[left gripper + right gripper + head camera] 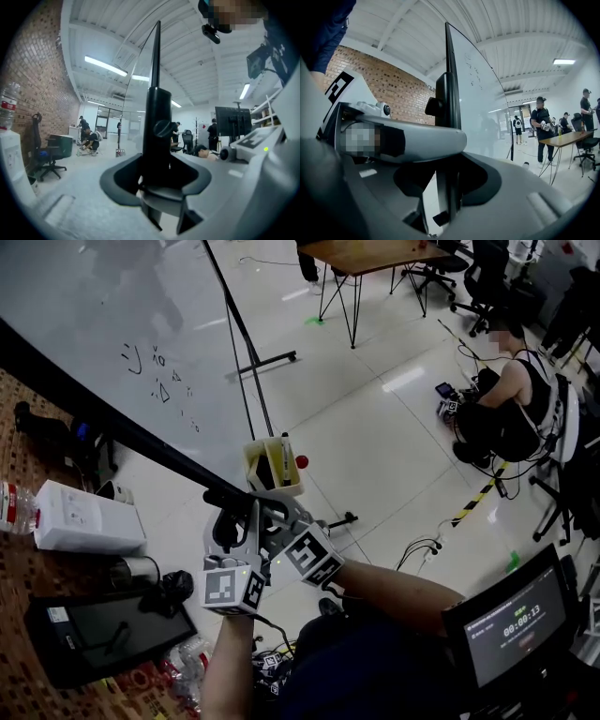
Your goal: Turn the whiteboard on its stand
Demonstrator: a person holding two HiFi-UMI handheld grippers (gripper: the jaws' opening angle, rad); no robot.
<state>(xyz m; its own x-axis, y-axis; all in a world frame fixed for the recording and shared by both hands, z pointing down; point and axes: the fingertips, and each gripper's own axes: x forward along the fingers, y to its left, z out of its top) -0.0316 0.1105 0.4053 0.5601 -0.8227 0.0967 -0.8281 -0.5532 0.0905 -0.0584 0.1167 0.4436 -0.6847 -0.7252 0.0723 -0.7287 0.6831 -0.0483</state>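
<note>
- Floor (375,427) tiles are showing behind the whiteboard (94,315), its lower edge running up-left from both grippers.
- Jaws of the left gripper (157,176) and right gripper (447,183) are clamping that edge, side by side.

The whiteboard (94,315) was a large glossy white panel in a thin black frame (141,442) — a few dark marker scribbles (155,371) sat near its lower edge. It stood tilted, its written face slanting upward. Its stand (272,359) — slim black tubing — ran down beside the board to a foot bar lying flat on the pale floor (375,446).
</note>
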